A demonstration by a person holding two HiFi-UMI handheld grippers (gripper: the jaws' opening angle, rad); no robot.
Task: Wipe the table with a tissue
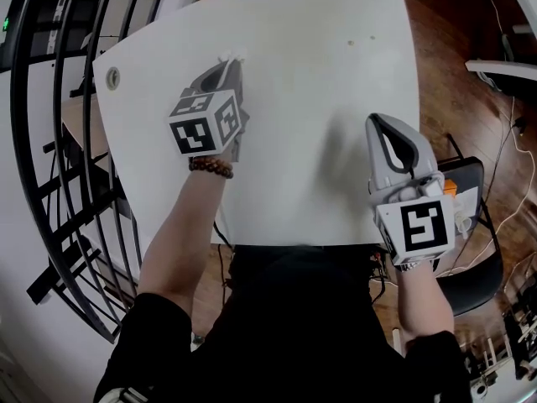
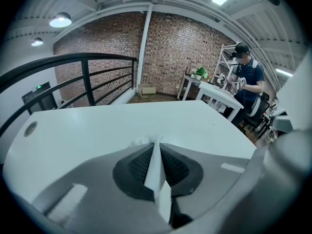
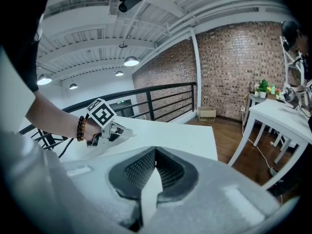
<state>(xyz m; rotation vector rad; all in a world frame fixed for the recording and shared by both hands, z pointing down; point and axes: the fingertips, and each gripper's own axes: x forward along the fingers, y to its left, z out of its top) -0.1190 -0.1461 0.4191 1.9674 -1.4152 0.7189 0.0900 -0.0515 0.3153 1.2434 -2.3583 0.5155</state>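
The left gripper (image 2: 155,147) has its jaws pressed together on a white tissue (image 2: 157,175). The sheet stands on edge between the two dark ribbed pads, and a crumpled tuft pokes out past the tips. In the head view that tuft lies at the table (image 1: 319,74) surface, in the table's left half, not far from the left edge. A beaded bracelet (image 1: 211,167) circles the wrist behind this gripper.

The right gripper (image 3: 155,152) is closed with its tips meeting and nothing between them. It sits at the near right corner of the table, close to the right edge and well apart from the left gripper.

The tabletop is plain white, with a round cable hole (image 1: 112,78) near its far left corner and two tiny specks (image 1: 352,42) toward the far right. Bare surface spreads between the grippers and beyond them to the far edge.

A black railing (image 1: 59,99) runs just beside the table's left side. Wooden floor (image 1: 470,116) lies to the right. Farther off stands a brick wall (image 2: 175,52), and a person (image 2: 246,82) works at a second white table (image 2: 219,95).
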